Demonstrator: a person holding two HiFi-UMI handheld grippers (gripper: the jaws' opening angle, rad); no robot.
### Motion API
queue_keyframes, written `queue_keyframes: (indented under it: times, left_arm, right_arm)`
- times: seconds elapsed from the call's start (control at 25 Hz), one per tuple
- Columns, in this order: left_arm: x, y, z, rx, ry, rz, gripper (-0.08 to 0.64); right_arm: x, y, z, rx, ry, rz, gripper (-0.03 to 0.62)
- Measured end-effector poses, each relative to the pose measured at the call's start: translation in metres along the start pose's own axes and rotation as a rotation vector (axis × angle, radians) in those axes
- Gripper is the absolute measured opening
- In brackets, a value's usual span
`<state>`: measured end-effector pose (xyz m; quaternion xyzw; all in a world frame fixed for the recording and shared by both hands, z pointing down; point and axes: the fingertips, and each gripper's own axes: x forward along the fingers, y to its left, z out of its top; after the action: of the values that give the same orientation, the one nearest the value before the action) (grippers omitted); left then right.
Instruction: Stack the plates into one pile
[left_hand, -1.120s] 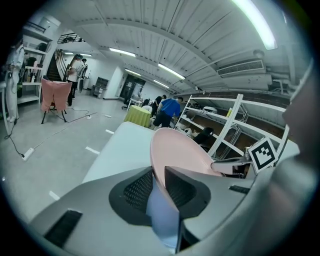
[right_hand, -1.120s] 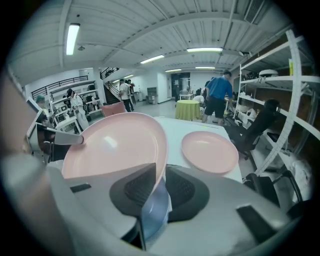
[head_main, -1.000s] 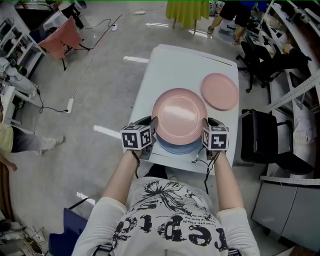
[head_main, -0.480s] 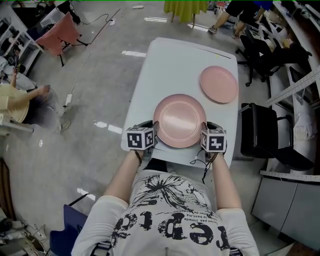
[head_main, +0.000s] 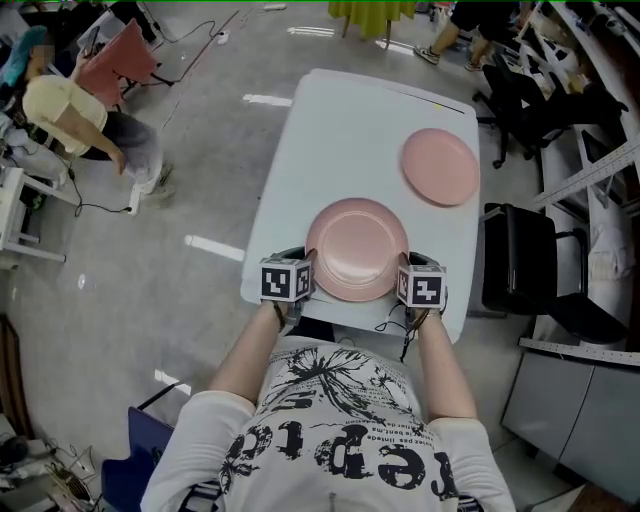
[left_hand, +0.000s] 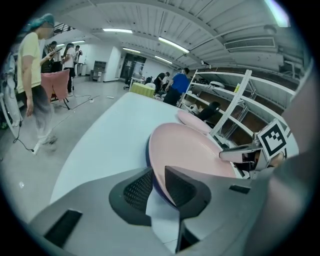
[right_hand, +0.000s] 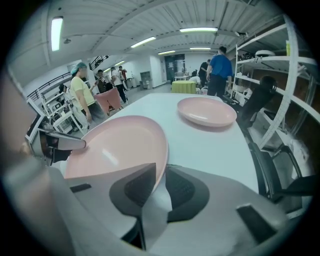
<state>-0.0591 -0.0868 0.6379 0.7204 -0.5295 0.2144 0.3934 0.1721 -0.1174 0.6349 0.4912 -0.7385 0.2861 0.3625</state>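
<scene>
A large pink plate (head_main: 357, 248) hangs level just over the near end of the white table (head_main: 340, 130). My left gripper (head_main: 306, 274) is shut on its left rim, and my right gripper (head_main: 403, 279) is shut on its right rim. In the left gripper view the left gripper (left_hand: 159, 175) pinches the pink plate (left_hand: 190, 150), and a dark blue plate rim (left_hand: 149, 167) shows right under it. In the right gripper view the right gripper (right_hand: 161, 182) clamps the pink plate (right_hand: 120, 145). A smaller pink plate (head_main: 439, 166) lies at the table's far right, also seen as the smaller pink plate (right_hand: 206, 111).
The table's near edge (head_main: 350, 325) runs just in front of my grippers. A black chair (head_main: 520, 270) stands close to the table's right side. A person in yellow (head_main: 70, 110) bends over on the floor at far left. Shelving (left_hand: 235, 100) lines the right wall.
Both grippers have come down and toward the near edge with the pink plate. The blue plate that showed below it is now covered in the head view.
</scene>
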Motion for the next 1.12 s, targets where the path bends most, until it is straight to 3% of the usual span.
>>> queue_keyframes:
  times: [0.36,0.72,0.88,1.12]
  left_arm:
    - [-0.002,0.005,0.003,0.053,0.010,0.037,0.087]
    - [0.004,0.007,0.001,0.165,0.060,0.070,0.114]
    - [0.007,0.008,0.000,0.157,0.060,0.072,0.117]
    - [0.005,0.009,0.010,0.134,0.020,0.053,0.193]
  right_arm:
    - [0.006,0.005,-0.005,0.022,0.014,-0.027,0.068]
    - [0.014,0.001,-0.004,-0.006,-0.007,-0.076,0.075]
    - [0.017,-0.002,-0.003,-0.014,-0.018,-0.092,0.077]
    - [0.017,0.000,0.007,-0.019,-0.053,-0.085,0.201]
